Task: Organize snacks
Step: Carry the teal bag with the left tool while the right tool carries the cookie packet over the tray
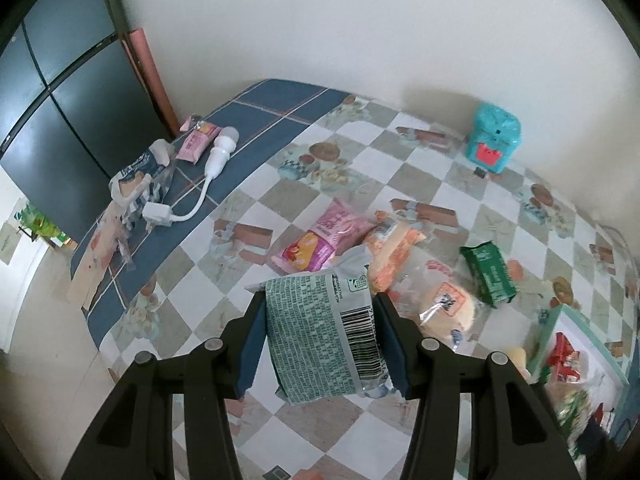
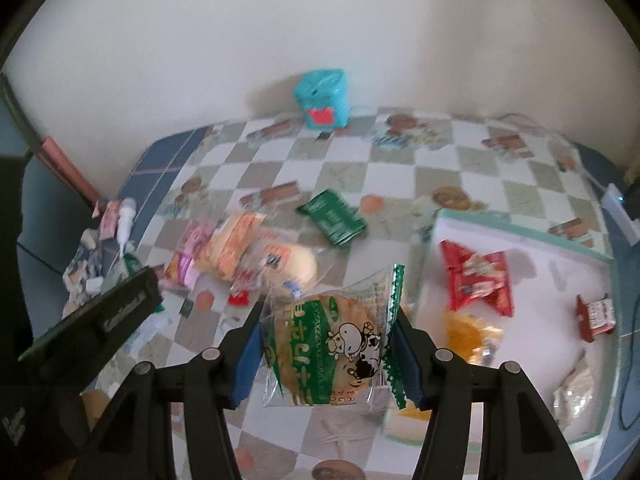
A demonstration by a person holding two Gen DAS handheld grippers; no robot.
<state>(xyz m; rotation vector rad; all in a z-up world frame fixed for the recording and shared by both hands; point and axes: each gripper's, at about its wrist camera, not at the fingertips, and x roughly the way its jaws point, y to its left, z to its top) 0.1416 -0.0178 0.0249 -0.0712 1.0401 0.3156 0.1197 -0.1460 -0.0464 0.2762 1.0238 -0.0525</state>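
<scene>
Where a plain white wall [image 1: 320, 20] meets it at the back, the tabletop [image 1: 404, 172] is covered by a checked cloth of white and grey squares printed with biscuits and cakes; its left part is a dark blue cloth [image 1: 256, 132] with thin orange lines. A dark panelled cabinet [image 1: 52, 92] stands at the far left, with a reddish board [image 1: 150, 76] leaning between it and the wall.

On the blue cloth lie a white plug and cable [image 1: 188, 196], a small pink packet [image 1: 198, 140] and crumpled wrappers [image 1: 138, 176]. A turquoise toy box [image 1: 494, 140] stands against the wall. Mid-table, a pink snack pack [image 1: 320, 236], an orange-and-white pack [image 1: 394, 248] and a clear bag with a pale bun [image 1: 444, 308] lie touching in a loose pile, with a green packet [image 1: 490, 272] just beside them.

A shallow white tray with a mint-green rim [image 2: 516, 228] sits on the right side, holding a red packet [image 2: 478, 280], a small dark red bar [image 2: 596, 316] and a yellow pack [image 2: 472, 336].

The left gripper [image 1: 322, 336] has its fingers closed on a teal-printed packet [image 1: 316, 332] with a barcode, held above the cloth. The right gripper [image 2: 328, 356] clamps a round biscuit in a clear green-edged wrapper [image 2: 332, 340] showing a cartoon cow, held off the tabletop by the tray's left edge.
</scene>
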